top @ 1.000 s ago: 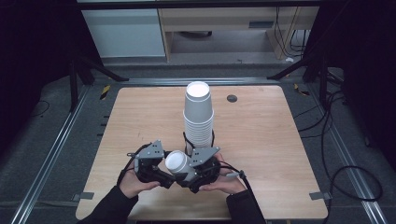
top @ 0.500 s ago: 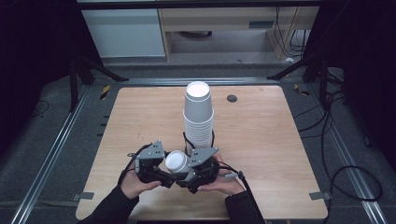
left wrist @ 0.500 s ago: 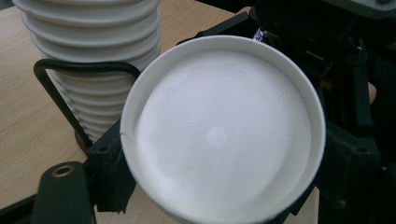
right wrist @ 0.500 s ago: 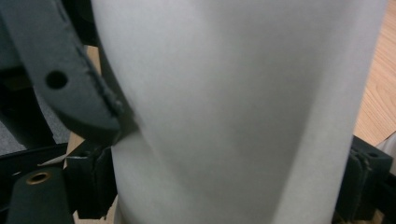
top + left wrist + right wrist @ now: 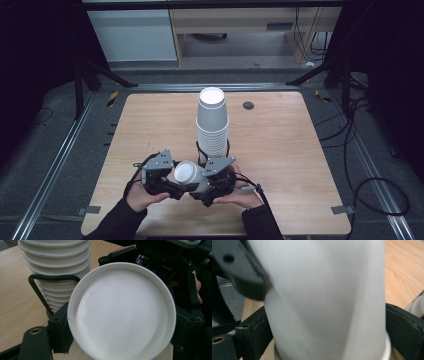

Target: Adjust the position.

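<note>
I see a white cup [image 5: 186, 174] lying on its side between my two grippers at the table's [image 5: 280, 150] near edge, its closed base facing the left gripper [image 5: 167, 181], whose jaws clamp it. The right gripper [image 5: 207, 184] grips its wall near the rim (blurred up close). Just behind stands a stack [image 5: 213, 125] of upturned cups, a dark disc [image 5: 248, 105] beyond it.

Beyond the hand-held grippers, a small dark disc [image 5: 248, 105] lies on the wooden counter [image 5: 295, 165] near its far edge. Cables [image 5: 372, 185] trail over the grey floor [image 5: 50, 150] to their right.
</note>
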